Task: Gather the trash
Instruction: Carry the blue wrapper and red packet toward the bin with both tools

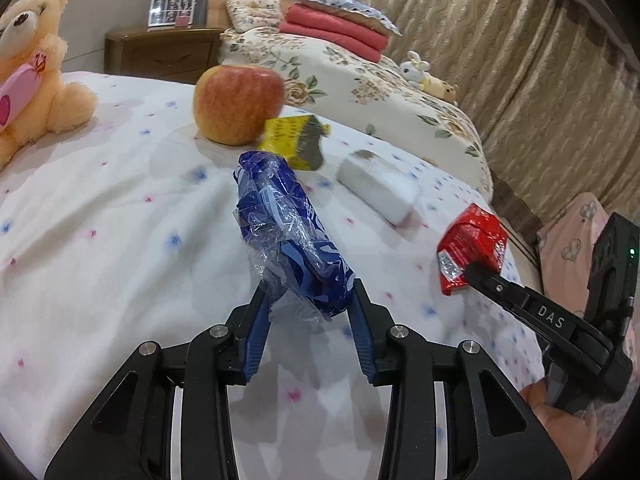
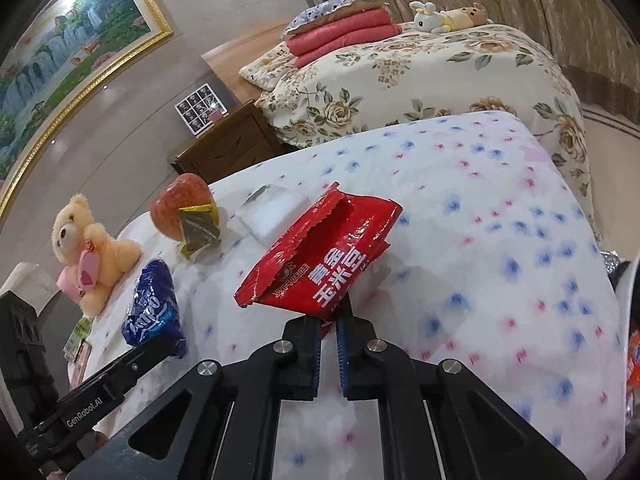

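From the left wrist, the left tool [image 1: 310, 300] is seen partly closed on the near end of a crumpled blue wrapper [image 1: 288, 232], its blue pads pressed against the plastic so the rest stands up off the bed [image 1: 100, 220]. The grip at one end seems chosen so the light wrapper can be lifted clear of the sheet. Beyond it an apple [image 1: 238, 104], a yellow wrapper [image 1: 294, 140] just beside the apple, and a white packet [image 1: 378, 186] are left lying on the bed, probably for later collection. A teddy bear [image 1: 36, 72] is propped at the left edge. At the right, the right tool [image 1: 478, 274] is seen clamped on a red wrapper [image 1: 470, 248].

From the right wrist, the right tool [image 2: 328, 320] is shown fully closed on the lower edge of the red wrapper [image 2: 320, 252], which is held up above the sheet with its torn mouth pointing away. The blue wrapper [image 2: 154, 312] is seen at the left at the tip of the other tool. Both pieces appear gripped and ready to be carried off; no bin is visible.
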`<move>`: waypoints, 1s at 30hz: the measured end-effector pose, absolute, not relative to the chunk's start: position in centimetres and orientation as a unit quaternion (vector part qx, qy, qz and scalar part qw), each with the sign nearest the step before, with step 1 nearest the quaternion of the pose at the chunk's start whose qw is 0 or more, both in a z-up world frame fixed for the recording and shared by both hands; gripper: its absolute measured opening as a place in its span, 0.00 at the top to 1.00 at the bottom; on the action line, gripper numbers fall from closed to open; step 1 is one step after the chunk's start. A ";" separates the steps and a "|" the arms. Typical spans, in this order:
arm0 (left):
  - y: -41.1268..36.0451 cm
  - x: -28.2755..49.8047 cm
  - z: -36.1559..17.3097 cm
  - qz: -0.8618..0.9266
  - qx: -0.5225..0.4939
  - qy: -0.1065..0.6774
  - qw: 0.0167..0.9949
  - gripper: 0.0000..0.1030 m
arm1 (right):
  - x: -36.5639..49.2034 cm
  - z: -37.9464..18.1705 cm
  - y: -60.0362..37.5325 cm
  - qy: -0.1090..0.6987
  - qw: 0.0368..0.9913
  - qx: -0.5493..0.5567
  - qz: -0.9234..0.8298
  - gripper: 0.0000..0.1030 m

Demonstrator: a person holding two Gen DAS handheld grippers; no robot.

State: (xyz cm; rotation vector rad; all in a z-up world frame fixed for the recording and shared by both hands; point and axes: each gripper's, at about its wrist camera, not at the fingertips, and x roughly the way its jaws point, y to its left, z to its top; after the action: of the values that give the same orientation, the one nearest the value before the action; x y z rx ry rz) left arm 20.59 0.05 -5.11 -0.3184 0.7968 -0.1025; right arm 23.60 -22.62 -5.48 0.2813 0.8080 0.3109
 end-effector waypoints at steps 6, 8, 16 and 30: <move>-2.2 19.4 -4.5 -0.079 -0.139 0.383 0.910 0.65 | 21.4 -4.9 -24.1 0.384 0.900 0.144 0.146 0.94; -3.0 19.0 -4.4 -0.089 -0.134 0.383 0.910 0.65 | 20.9 -4.8 -24.6 0.382 0.901 0.147 0.142 0.94; -6.2 17.8 -3.8 -0.129 -0.114 0.380 0.909 0.65 | 18.3 -4.1 -27.3 0.370 0.906 0.160 0.125 0.94; -11.4 15.9 -3.5 -0.186 -0.074 0.384 0.901 0.65 | 15.0 -4.0 -31.9 0.358 0.911 0.184 0.087 0.94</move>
State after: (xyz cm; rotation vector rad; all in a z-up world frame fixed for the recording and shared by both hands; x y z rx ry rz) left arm 15.89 -11.39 -3.46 -0.1535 0.7947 -0.3851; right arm 14.98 -31.91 -4.05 0.3790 0.7383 0.1794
